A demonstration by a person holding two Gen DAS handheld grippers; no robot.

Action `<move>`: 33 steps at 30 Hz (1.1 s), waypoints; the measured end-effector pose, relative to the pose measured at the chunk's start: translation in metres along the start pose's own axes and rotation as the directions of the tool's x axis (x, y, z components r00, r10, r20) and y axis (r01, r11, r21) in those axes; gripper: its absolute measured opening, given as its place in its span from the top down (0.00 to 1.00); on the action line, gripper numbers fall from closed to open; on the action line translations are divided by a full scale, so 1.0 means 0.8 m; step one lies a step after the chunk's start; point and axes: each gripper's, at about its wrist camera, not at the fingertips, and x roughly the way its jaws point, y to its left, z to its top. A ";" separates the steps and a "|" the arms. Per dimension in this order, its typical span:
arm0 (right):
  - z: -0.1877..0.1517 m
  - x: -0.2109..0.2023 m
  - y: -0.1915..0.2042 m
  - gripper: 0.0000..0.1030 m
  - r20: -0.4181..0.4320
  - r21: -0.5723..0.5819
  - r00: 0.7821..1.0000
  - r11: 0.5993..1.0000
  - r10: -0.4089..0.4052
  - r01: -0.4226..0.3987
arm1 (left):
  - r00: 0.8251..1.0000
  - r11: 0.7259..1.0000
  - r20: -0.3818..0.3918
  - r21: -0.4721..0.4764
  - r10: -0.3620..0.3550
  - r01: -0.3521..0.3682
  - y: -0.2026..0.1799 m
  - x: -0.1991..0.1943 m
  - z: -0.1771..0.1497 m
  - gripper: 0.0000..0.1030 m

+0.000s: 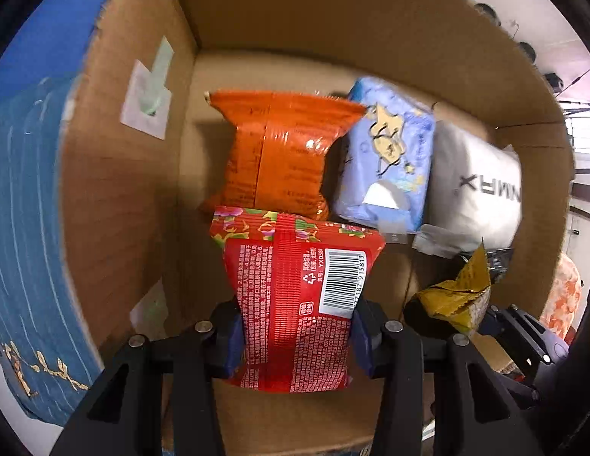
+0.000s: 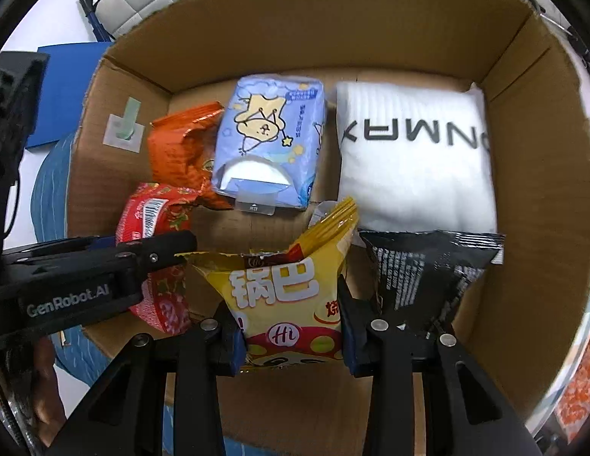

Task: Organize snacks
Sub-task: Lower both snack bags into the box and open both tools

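Inside the box (image 2: 542,87), the left tongs (image 1: 295,336) pinch a red packet (image 1: 295,304) just in front of the orange packet (image 1: 279,155), likely to line up snacks. Right of it, the right tongs (image 2: 291,336) clamp a yellow packet (image 2: 283,292) in front of the blue pack (image 2: 268,140), beside the black packet (image 2: 424,269).

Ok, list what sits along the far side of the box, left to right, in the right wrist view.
Orange snack bag → blue tissue pack → white pack with black lettering.
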 end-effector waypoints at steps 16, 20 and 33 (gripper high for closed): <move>0.007 0.073 0.019 0.57 -0.104 -0.019 0.995 1.000 0.005 -0.007 | 0.994 0.999 -0.094 0.001 0.050 -0.050 0.009 0.032 0.020 0.57; 0.013 0.084 0.026 0.46 -0.100 -0.015 0.995 1.000 -0.010 0.008 | 0.995 0.998 -0.077 0.009 0.061 -0.060 0.004 0.014 0.021 0.52; 0.003 0.029 0.046 0.41 -0.008 -0.011 0.999 0.999 -0.052 0.052 | 0.992 0.995 0.083 0.024 0.094 -0.097 -0.009 -0.077 -0.019 0.51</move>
